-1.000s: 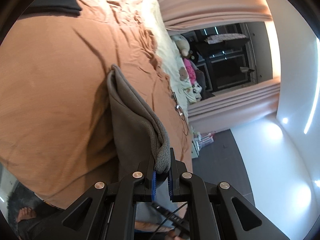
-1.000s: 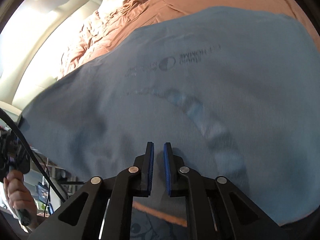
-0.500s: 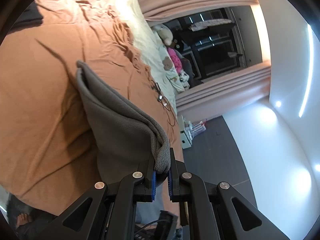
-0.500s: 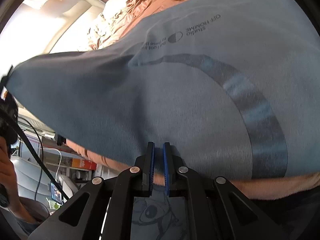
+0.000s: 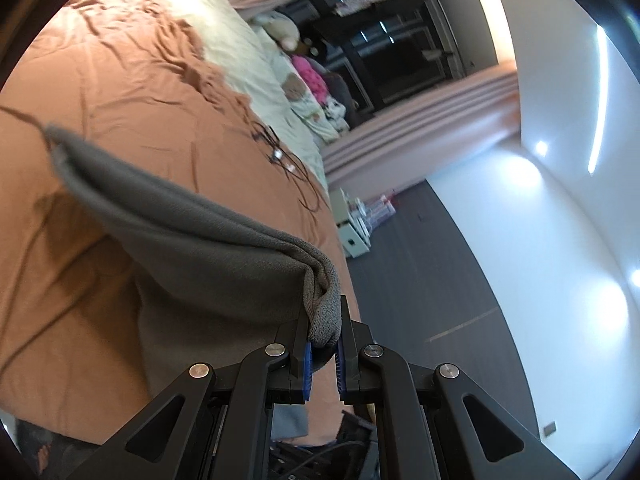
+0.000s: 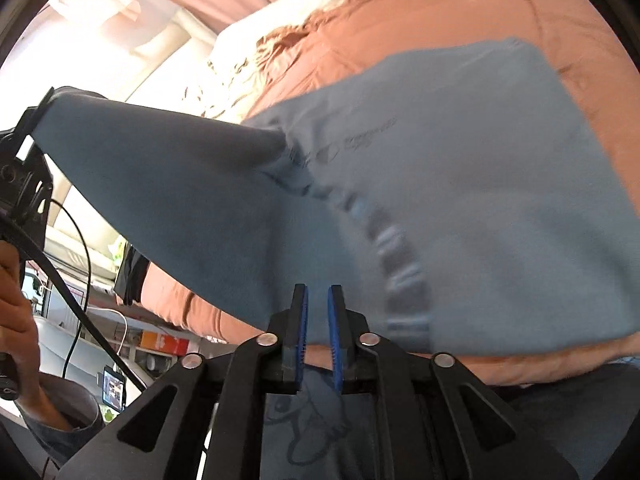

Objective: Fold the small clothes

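While the left gripper (image 5: pixel 323 344) pinches a bunched corner of the shirt (image 6: pixel 460 208), the garment hangs stretched just above the bed (image 5: pixel 120 92); the right gripper (image 6: pixel 316 328) has narrow jaws at the near hem, and whether they bite cloth I cannot tell. Best to keep that edge taut, carry the corner across level, and lay it flat on the bed.

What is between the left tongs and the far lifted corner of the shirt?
Only the shirt's own fabric, stretched from the left tongs, which pinch its edge, up over the orange bed cover. The left wrist view shows it.
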A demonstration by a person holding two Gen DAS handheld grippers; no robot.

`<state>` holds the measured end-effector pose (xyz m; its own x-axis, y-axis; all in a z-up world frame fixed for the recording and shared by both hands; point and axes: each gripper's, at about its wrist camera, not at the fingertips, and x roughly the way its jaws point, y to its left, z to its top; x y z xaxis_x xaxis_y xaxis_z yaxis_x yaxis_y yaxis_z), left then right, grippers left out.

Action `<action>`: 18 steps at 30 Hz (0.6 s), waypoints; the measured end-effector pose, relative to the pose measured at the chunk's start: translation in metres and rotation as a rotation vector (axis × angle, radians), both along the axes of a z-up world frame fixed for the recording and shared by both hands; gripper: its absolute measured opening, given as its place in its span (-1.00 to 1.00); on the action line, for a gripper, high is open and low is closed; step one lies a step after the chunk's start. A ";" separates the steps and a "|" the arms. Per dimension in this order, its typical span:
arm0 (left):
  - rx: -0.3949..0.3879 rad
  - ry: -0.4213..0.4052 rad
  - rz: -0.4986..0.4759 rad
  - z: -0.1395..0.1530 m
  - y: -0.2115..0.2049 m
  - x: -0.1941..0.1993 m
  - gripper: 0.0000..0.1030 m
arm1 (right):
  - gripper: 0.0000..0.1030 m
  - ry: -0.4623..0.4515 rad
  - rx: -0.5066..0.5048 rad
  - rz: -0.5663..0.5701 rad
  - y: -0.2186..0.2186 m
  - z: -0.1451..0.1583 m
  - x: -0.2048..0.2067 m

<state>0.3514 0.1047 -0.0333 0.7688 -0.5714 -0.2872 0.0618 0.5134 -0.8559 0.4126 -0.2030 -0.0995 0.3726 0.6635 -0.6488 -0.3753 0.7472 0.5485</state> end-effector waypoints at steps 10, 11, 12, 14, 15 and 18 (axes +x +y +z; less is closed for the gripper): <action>0.037 0.035 -0.139 -0.003 -0.072 0.036 -0.83 | 0.11 -0.090 0.027 -0.101 -0.068 0.031 -0.038; 0.042 0.040 -0.154 -0.004 -0.080 0.039 -0.83 | 0.11 -0.091 0.029 -0.111 -0.075 0.033 -0.040; 0.048 0.046 -0.174 -0.007 -0.090 0.043 -0.83 | 0.11 -0.090 0.032 -0.118 -0.081 0.033 -0.041; 0.057 0.053 -0.200 -0.010 -0.104 0.048 -0.83 | 0.11 -0.089 0.032 -0.126 -0.090 0.033 -0.045; 0.064 0.060 -0.216 -0.013 -0.114 0.051 -0.83 | 0.11 -0.088 0.028 -0.130 -0.095 0.033 -0.048; 0.081 0.080 -0.255 -0.024 -0.133 0.056 -0.83 | 0.11 -0.084 0.028 -0.144 -0.110 0.033 -0.054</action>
